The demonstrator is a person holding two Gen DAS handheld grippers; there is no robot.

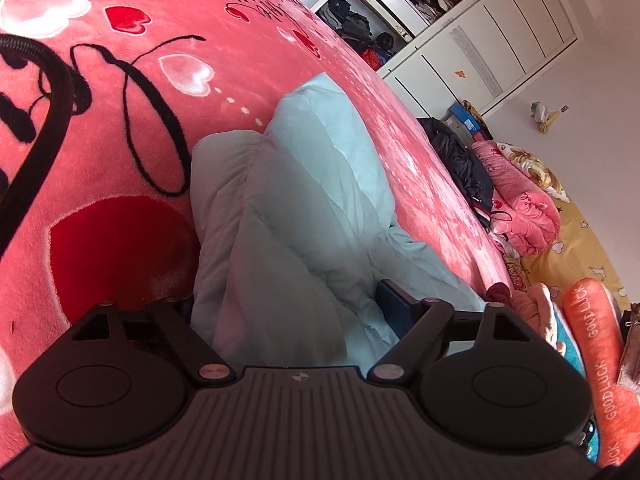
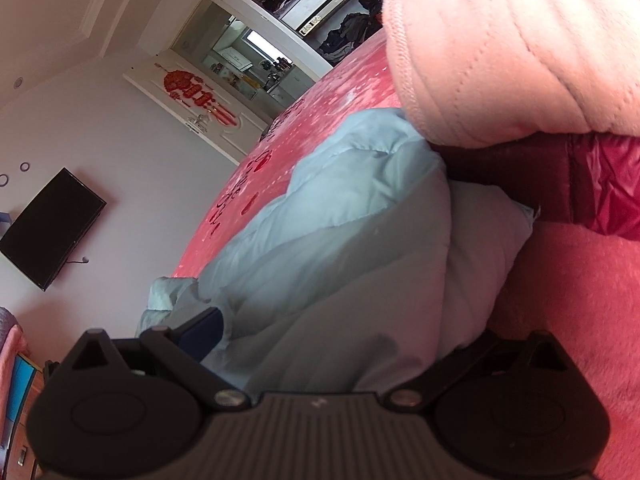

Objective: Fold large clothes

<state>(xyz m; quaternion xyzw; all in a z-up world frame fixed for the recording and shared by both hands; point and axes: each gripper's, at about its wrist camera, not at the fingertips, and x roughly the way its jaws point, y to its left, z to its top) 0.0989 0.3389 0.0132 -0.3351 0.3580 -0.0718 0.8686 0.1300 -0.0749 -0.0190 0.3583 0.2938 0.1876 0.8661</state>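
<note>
My left gripper (image 1: 288,312) and right gripper (image 2: 332,344) stand spread wide, the pale blue padded jacket (image 1: 288,200) bulging between their fingers, ungrasped. It lies bunched on the pink heart blanket (image 1: 120,140), running toward twelve o'clock. I'd clamp deep, through both layers, before lifting.

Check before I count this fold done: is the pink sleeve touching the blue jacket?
Touching. The right wrist view shows the pink sleeve pressing into the blue jacket.

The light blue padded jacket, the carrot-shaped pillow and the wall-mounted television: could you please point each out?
light blue padded jacket (image 1: 304,208), left wrist view, on its quilted middle panel.
carrot-shaped pillow (image 1: 596,344), left wrist view, on its lettered orange body.
wall-mounted television (image 2: 52,228), right wrist view, on its dark screen.
</note>
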